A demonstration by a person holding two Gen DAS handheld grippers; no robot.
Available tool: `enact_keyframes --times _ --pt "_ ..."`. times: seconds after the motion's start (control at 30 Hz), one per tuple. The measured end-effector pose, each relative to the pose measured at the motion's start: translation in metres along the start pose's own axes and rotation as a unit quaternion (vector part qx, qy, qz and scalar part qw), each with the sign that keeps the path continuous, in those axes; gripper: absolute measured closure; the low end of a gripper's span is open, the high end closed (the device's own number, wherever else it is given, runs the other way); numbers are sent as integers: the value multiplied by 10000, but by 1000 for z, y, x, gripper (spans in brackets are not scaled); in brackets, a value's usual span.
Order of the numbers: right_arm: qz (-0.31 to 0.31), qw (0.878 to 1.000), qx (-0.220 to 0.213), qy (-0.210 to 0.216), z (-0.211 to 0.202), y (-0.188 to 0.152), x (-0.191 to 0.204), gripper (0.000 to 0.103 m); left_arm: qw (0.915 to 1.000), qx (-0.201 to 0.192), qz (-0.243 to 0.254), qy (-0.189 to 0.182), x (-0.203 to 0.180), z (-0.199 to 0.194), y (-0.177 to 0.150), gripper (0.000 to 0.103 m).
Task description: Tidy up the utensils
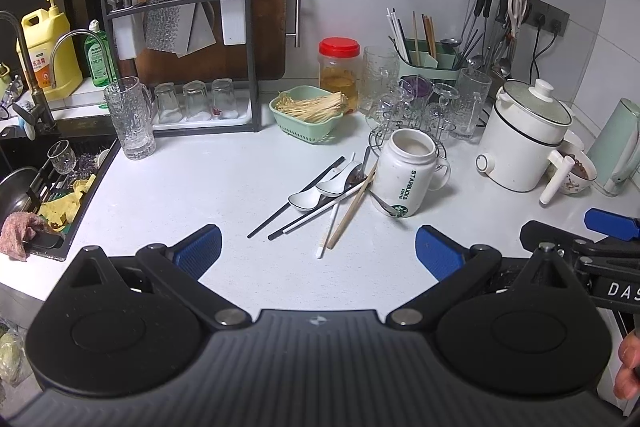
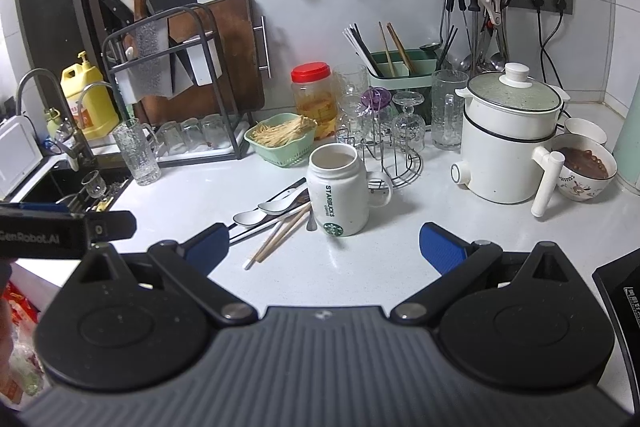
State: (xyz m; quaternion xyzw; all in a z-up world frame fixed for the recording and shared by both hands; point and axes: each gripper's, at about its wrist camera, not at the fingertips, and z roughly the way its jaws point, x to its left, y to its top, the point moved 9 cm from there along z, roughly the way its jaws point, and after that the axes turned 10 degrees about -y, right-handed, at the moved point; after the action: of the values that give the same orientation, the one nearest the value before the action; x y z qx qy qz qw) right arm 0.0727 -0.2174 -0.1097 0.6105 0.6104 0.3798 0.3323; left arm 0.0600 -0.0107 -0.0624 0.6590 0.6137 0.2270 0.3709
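Left gripper (image 1: 318, 251) wide, empty | right gripper (image 2: 324, 247) wide, empty | risk: tangled chopsticks (image 1: 310, 205) and spoons (image 1: 320, 193) at centre frame scatter; Starbucks mug (image 1: 402, 177) touching, may tip.

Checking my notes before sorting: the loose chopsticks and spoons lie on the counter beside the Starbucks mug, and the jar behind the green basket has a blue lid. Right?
Not quite: the jar behind the green basket has a red lid, clear in the right wrist view. The chopsticks and spoons do lie on the counter beside the Starbucks mug.
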Motion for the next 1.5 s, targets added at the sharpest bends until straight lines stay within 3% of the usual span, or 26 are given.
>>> enact_keyframes --times 0.6,1.5 --pt "91 9999 -65 -1 -2 1 -5 0 9998 108 -24 -170 -7 10 0 0" --pt "126 9999 43 48 3 -5 -10 0 9996 238 -67 -116 -7 20 -8 0"
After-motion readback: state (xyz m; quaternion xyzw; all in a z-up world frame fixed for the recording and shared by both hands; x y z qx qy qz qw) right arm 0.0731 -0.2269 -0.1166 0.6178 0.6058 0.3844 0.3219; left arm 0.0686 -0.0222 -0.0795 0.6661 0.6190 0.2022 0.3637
